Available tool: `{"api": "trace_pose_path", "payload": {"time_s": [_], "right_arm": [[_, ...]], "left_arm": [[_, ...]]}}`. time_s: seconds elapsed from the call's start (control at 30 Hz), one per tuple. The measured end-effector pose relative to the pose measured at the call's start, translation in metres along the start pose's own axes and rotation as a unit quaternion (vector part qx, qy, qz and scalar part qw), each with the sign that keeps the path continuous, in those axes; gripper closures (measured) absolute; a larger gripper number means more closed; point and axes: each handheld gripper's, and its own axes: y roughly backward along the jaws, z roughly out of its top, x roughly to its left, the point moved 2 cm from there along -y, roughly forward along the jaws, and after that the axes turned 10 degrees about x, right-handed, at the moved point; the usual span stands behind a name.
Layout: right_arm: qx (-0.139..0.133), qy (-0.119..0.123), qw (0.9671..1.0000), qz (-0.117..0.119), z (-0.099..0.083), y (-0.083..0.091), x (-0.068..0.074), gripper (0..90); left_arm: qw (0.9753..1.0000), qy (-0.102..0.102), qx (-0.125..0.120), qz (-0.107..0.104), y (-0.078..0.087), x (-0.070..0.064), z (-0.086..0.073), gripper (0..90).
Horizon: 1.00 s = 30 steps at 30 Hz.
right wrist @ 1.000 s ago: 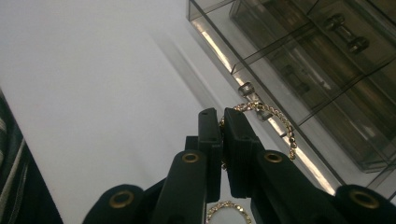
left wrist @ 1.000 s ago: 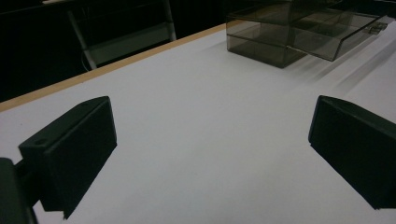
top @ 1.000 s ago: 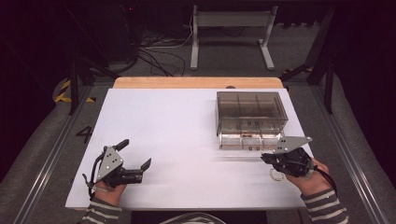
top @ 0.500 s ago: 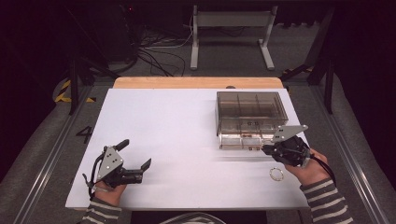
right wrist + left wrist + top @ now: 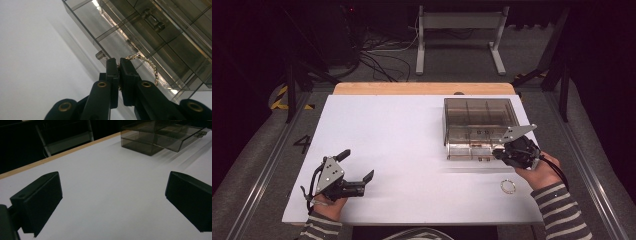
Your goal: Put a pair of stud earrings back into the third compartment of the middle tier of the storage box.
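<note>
A smoky clear plastic drawer box (image 5: 479, 120) stands on the right of the white table (image 5: 412, 135), with its lowest drawer (image 5: 469, 151) pulled out toward me. My right gripper (image 5: 498, 153) is at that drawer's front right corner. In the right gripper view, my right gripper (image 5: 118, 62) is shut on a thin gold bead chain (image 5: 147, 63), which loops out over the drawer's compartments. My left gripper (image 5: 356, 165) rests low at the table's front left, open with nothing between its jaws (image 5: 112, 195). The box (image 5: 160, 137) shows far off in the left gripper view.
A small beaded ring-shaped bracelet (image 5: 508, 186) lies on the table just in front of my right hand. The table's wooden back edge (image 5: 422, 88) runs behind the box. A metal stand (image 5: 459, 35) and cables are on the floor beyond.
My right gripper has moved away from the table's front toward the open drawer, uncovering the beaded bracelet on the table. The left gripper has stayed put.
</note>
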Motion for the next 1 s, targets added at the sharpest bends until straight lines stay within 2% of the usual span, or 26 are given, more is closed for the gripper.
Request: {"api": "trace_pose_path", "payload": {"time_s": [0.37,0.73,1.0], "right_arm": [[0.028,-0.019,0.9994,-0.01,0.003,-0.006,-0.011,85.9],[0.031,-0.046,0.9984,0.002,0.005,-0.016,-0.024,85.9],[0.047,-0.052,0.9976,0.005,0.005,-0.025,-0.031,85.7]], "left_arm": [[1.0,-0.002,0.0,0.001,0.0,0.0,0.0,1.8],[1.0,-0.001,0.001,0.0,0.0,0.0,0.0,1.8],[1.0,0.0,0.001,0.0,0.0,0.0,0.0,1.7]]}}
